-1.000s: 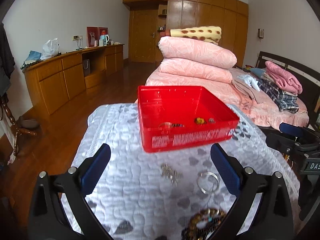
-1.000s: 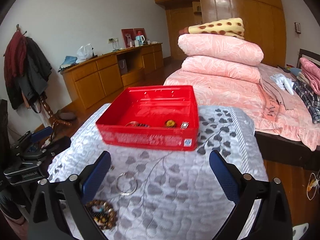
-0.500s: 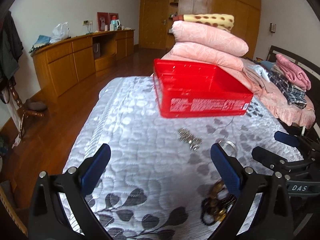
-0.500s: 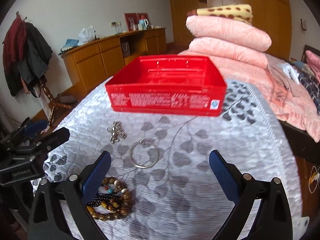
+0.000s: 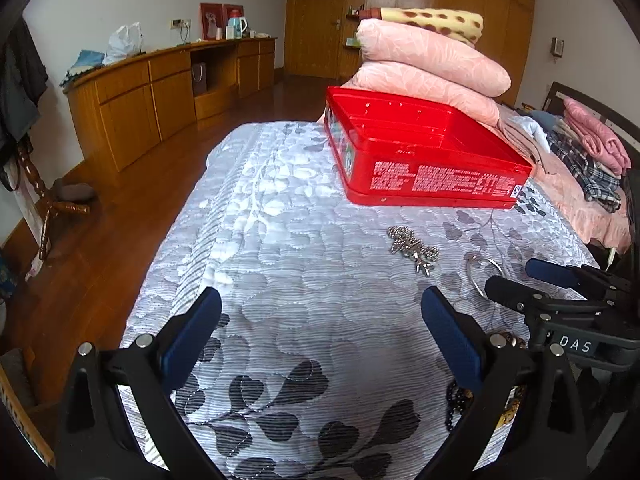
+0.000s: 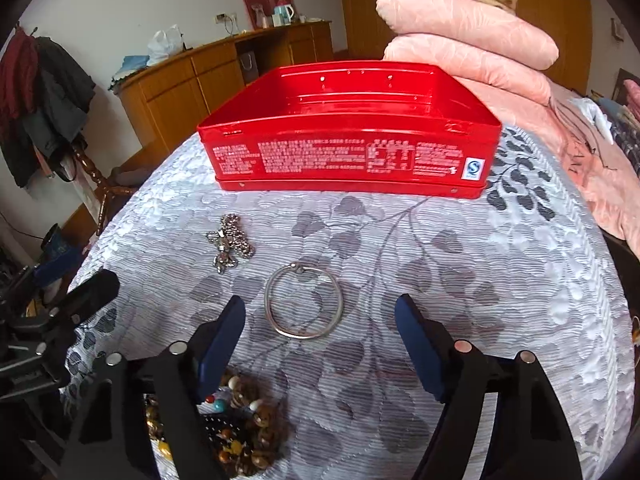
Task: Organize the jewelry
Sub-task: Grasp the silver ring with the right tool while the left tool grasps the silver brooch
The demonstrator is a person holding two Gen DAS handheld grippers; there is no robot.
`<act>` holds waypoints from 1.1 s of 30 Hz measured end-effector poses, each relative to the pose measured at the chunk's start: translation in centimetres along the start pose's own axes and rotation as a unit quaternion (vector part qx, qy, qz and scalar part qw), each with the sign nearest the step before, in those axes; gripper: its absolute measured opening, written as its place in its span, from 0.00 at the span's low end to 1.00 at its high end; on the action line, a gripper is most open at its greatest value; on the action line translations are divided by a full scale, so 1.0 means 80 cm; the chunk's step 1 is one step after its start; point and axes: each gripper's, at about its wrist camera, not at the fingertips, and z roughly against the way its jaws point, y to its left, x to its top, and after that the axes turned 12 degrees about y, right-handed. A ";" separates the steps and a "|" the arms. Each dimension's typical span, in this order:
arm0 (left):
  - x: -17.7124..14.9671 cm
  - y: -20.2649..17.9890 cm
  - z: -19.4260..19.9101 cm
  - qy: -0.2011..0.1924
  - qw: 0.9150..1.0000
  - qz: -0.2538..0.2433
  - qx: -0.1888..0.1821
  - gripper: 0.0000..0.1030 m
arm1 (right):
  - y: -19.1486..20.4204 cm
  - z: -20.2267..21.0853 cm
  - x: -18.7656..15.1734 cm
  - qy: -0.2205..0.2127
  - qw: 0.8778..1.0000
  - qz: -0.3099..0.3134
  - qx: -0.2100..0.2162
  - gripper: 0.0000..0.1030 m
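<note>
A red tin box (image 6: pixel 348 148) stands on the grey leaf-patterned quilt (image 6: pixel 460 264); it also shows in the left wrist view (image 5: pixel 424 160). A silver bangle (image 6: pixel 304 306) lies just ahead of my right gripper (image 6: pixel 320 328), which is open and empty, low over the quilt. A silver chain (image 6: pixel 228 244) lies left of the bangle, and a brown bead bracelet (image 6: pixel 244 428) lies under the right gripper's left finger. My left gripper (image 5: pixel 320 324) is open and empty over bare quilt, left of the chain (image 5: pixel 412 248) and bangle (image 5: pixel 482 272). The right gripper's fingers (image 5: pixel 516 294) show at its right.
Stacked pink quilts (image 6: pixel 464 36) and a bed with clothes (image 5: pixel 580 156) lie behind and right of the box. A wooden sideboard (image 5: pixel 160 92) runs along the left wall. A coat stand (image 6: pixel 44 92) is at the left. The quilt drops off to wooden floor (image 5: pixel 100 240) on the left.
Both grippers have dropped lower and moved forward. The right gripper now reaches the bangle and its jaws have narrowed somewhat. The box's inside is no longer seen.
</note>
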 end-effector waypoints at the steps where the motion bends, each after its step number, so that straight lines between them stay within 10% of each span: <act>1: 0.000 0.003 -0.002 0.004 1.000 0.004 -0.003 0.94 | 0.001 -0.001 0.001 0.002 1.000 0.000 -0.001 0.73; 11: 0.004 0.009 -0.013 0.025 0.999 0.013 -0.016 0.94 | 0.018 -0.021 0.011 0.030 0.998 0.020 -0.042 0.73; 18: 0.007 0.003 -0.013 0.024 1.000 0.006 -0.013 0.94 | 0.020 -0.015 0.008 0.024 0.998 0.032 -0.042 0.44; 33: 0.045 -0.064 -0.038 0.030 0.999 -0.033 -0.028 0.94 | -0.075 0.035 0.000 -0.012 0.998 -0.034 -0.046 0.44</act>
